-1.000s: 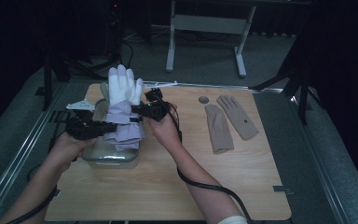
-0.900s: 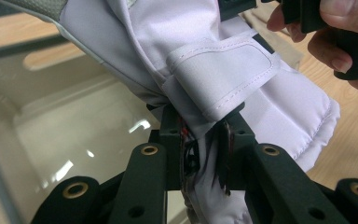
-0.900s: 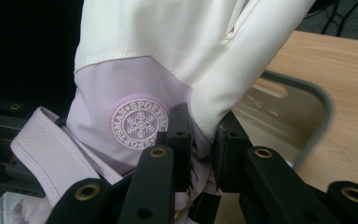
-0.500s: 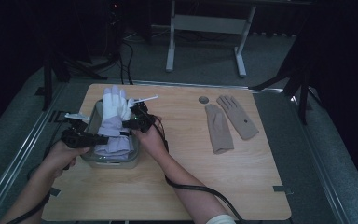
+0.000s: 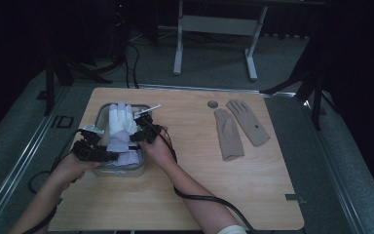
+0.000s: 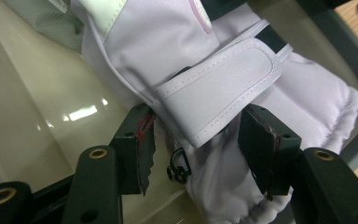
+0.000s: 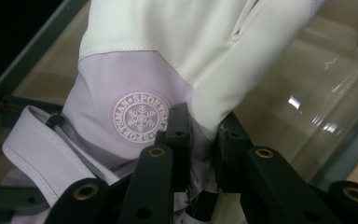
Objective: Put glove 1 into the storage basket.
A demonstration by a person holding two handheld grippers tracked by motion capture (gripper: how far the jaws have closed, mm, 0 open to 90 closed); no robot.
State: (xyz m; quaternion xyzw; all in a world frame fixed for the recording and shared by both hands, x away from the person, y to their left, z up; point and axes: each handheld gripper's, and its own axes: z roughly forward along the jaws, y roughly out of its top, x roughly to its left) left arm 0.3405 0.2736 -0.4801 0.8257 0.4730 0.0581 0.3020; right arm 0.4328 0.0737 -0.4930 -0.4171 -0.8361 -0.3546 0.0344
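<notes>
A lavender and white ski glove [image 5: 119,129] stands fingers-up in a clear plastic container [image 5: 102,169] at the table's left. In the right gripper view, my right gripper [image 7: 199,135] is shut on the glove [image 7: 135,74], pinching a fold beside its snowflake badge [image 7: 140,116]. That gripper [image 5: 142,132] sits at the glove's right side in the high view. My left gripper [image 6: 198,140] has just been opening. Its jaws stand apart around the glove's cuff strap [image 6: 223,79], and the pads [image 6: 145,140] are clear of the fabric. From above, the left gripper [image 5: 96,152] is at the container's near left.
A pair of tan knit gloves [image 5: 238,129] lies flat on the right half of the wooden table [image 5: 199,195]. A round cable hole [image 5: 213,104] is behind them. The container's glossy wall [image 6: 37,107] is close to my left jaw. Cables trail off the near edge.
Both hands have come down, lowering the glove from above the table into the container. The left jaws have opened off the cuff; the right jaws stay pinched on the glove.
</notes>
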